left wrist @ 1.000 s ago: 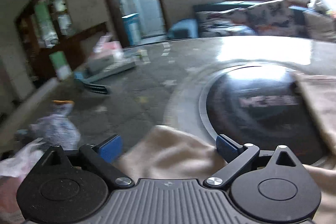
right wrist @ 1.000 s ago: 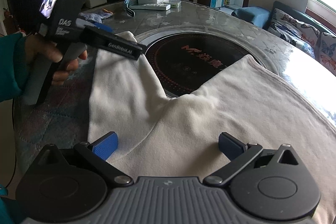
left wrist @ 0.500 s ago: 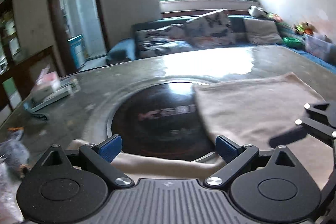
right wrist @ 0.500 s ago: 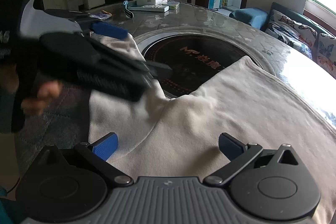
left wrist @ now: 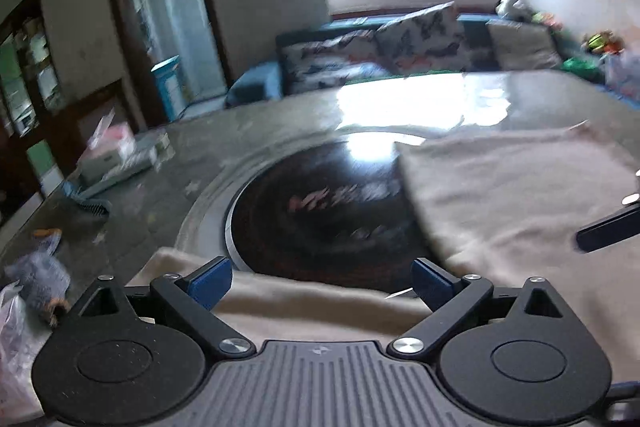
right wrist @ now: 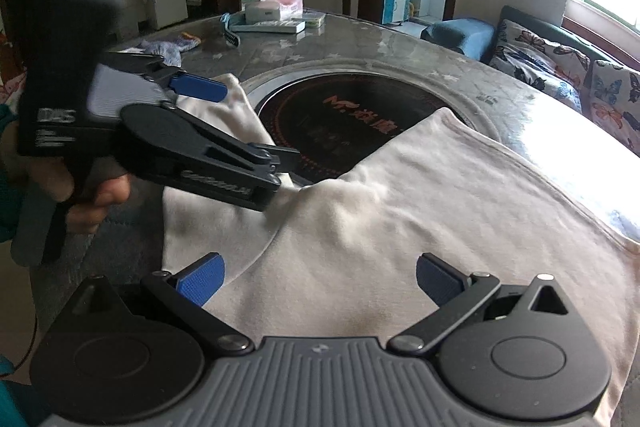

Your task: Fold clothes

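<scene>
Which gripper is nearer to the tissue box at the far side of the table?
Left. The left gripper is open over the cream shirt's sleeve, farther up the table toward the tissue box. The right gripper is open over the shirt's near part.

Left wrist view: smeared by motion throughout; the lettering on the dark round inset (left wrist: 332, 203) cannot be read.
Right gripper (left wrist: 608, 227): only a dark finger tip enters at the right edge, the rest cut off.
Cream garment (right wrist: 400, 227): its near part is hidden behind the gripper body, its right side cut by the frame.
Left gripper (right wrist: 244, 131): covers part of the garment's left sleeve; whether its fingers touch the cloth cannot be told.
Far clutter (left wrist: 116, 155): too blurred to name.
</scene>
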